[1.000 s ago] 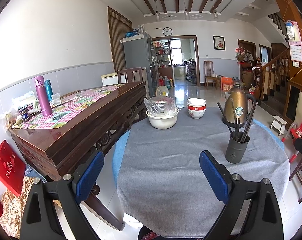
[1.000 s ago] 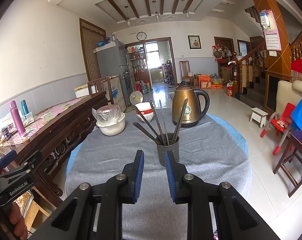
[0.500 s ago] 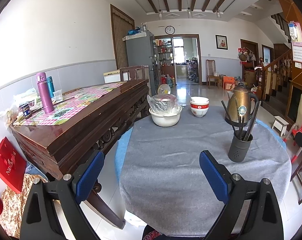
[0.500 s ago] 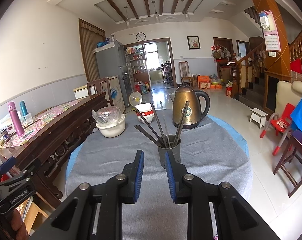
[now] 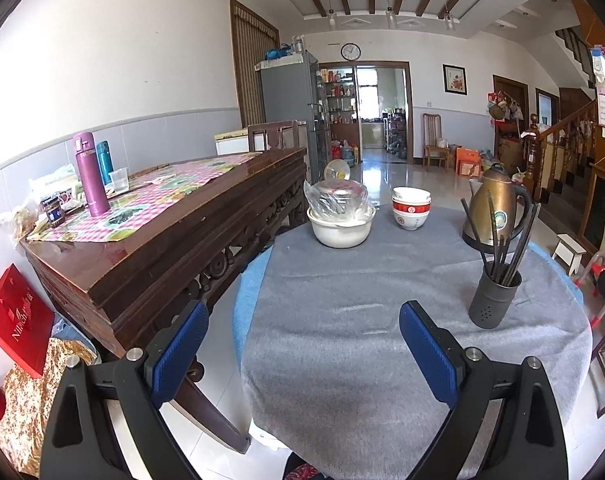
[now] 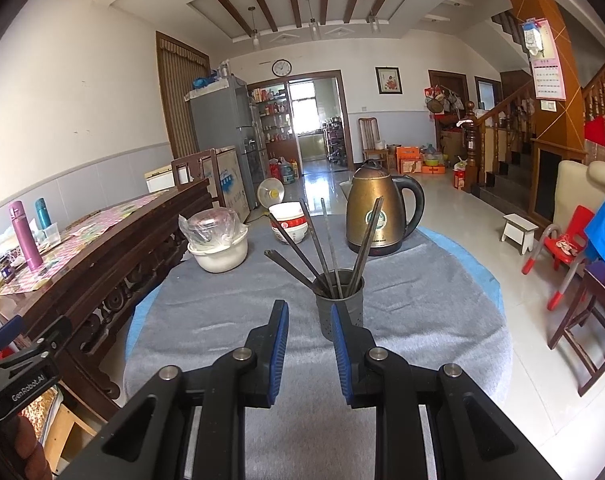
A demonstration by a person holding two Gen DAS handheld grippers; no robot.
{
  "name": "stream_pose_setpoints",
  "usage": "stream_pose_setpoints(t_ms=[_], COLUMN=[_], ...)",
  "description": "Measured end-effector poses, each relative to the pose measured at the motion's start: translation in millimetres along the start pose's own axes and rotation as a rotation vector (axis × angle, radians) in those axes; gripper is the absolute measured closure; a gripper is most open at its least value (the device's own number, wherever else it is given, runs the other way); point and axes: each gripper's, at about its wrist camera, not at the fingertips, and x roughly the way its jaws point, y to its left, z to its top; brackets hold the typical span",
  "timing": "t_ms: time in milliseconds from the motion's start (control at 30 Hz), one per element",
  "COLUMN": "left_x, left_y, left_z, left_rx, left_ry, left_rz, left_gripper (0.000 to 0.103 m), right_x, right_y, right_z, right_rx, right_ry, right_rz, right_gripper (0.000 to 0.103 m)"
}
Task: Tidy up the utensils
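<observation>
The utensil holder (image 6: pixel 339 307), a dark perforated cup, stands upright on the grey cloth of the round table (image 5: pixel 342 320), toward the table's right edge as the left wrist view shows it. The chopsticks (image 6: pixel 326 248) (dark, thin, fanned out at several angles) stand in the holder with their lower ends inside. No loose utensil is visible on the cloth.

The right gripper (image 6: pixel 308 322) sits at the near edge of the table, aimed at the holder, which lies just beyond its fingertips. Its jaws are nearly closed, with a narrow gap between the blue pads (image 6: pixel 279 344), and they hold nothing. The left gripper (image 5: pixel 302 336) hovers over the near left edge of the table, jaws spread wide and empty.

Judged step: either the sorting is finished or a new approach to the holder has begun; the frames do not settle which.

If more work is due, the next move calls for widening the right jaws, then closing on one chopstick above the rim. The left gripper may steady the holder (it looks light and could tip). The kettle (image 6: pixel 378 216) and the bowls (image 6: pixel 288 222) near the far edge stand well apart from the holder.
</observation>
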Motion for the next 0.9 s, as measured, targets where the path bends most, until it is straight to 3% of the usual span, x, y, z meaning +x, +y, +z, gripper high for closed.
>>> stream_pose_setpoints(t_ms=[400, 900], left_x=[21, 15], left_y=[-23, -30], left_z=[15, 23], left_rx=[0.021, 0.029], left_ry=[0.009, -0.009], left_rz=[-0.028, -0.051], left_gripper=[0.007, 0.007], right_x=[28, 29], right_y=[-8, -12], right_z=[9, 14], right_rx=[-0.001, 0.012], right_ry=[0.003, -0.012], right_rz=[-0.019, -0.018], right_gripper=[0.078, 0.078])
